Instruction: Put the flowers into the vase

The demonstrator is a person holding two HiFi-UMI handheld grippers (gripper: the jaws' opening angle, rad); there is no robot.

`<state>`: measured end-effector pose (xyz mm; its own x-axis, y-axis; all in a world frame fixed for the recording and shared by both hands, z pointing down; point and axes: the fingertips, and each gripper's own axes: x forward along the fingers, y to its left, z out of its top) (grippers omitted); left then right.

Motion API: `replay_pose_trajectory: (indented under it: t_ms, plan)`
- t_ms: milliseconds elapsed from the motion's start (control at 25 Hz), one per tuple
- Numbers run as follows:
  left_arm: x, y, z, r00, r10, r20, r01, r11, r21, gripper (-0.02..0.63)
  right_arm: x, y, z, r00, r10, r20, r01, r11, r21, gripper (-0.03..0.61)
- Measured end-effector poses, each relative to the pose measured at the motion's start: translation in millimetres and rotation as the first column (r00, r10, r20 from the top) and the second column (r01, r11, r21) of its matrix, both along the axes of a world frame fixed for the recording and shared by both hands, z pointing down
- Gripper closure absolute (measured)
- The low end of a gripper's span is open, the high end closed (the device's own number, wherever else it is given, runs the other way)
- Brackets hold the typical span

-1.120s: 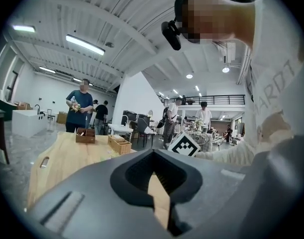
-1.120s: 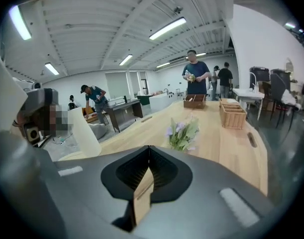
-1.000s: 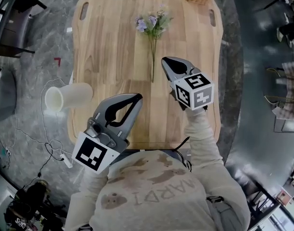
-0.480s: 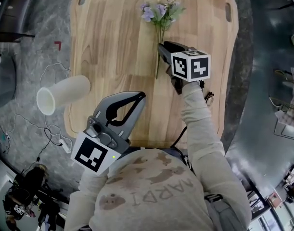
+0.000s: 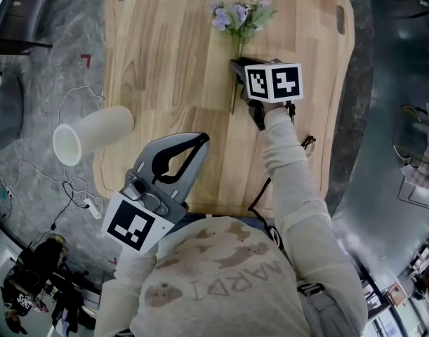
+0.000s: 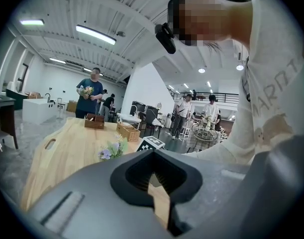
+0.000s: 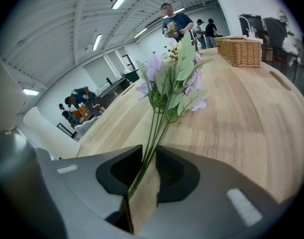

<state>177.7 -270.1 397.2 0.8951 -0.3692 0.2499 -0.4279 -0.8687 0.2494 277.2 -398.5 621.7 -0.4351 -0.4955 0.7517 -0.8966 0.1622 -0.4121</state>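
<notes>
The right tongs (image 5: 236, 66) (image 7: 148, 154) are clenched on the green stems of the flowers (image 5: 241, 14) (image 7: 174, 78), gripping them partway down. The purple blooms point to 12 o'clock from the tongs, and the stem end trails to 6 o'clock on the wooden counter (image 5: 165, 62). The left tongs (image 5: 200, 141) (image 6: 152, 158) are closed on nothing, near the counter's 6 o'clock edge. The white vase (image 5: 95, 133) (image 7: 45, 131) lies on its side at the counter's 9 o'clock edge, mouth toward 8 o'clock and out past the edge, well apart from the flowers.
</notes>
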Motion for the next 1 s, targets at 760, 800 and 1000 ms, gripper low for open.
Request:
replay_pose_trajectory:
  t_ms: [760, 800, 1000]
  plan:
    - [-20.1, 8.5, -22.0, 0.997, -0.062, -0.037, 0.064, 0.997, 0.039, 0.614, -21.9, -6.0, -42.1, 0.99, 0.009, 0.14, -0.019, 0.997, 0.074, 0.543]
    - [-21.4, 10.5, -24.5, 0.997, -0.065, -0.036, 0.066, 0.997, 0.048, 0.614, -25.6, -5.9, -49.9, 0.988, 0.005, 0.153, -0.019, 0.996, 0.092, 0.543]
    - [-36.0, 21.8, -36.1, 0.995, -0.094, -0.042, 0.097, 0.992, 0.078, 0.614, -51.2, -2.3, -97.3, 0.978, -0.05, 0.204, 0.007, 0.978, 0.208, 0.543]
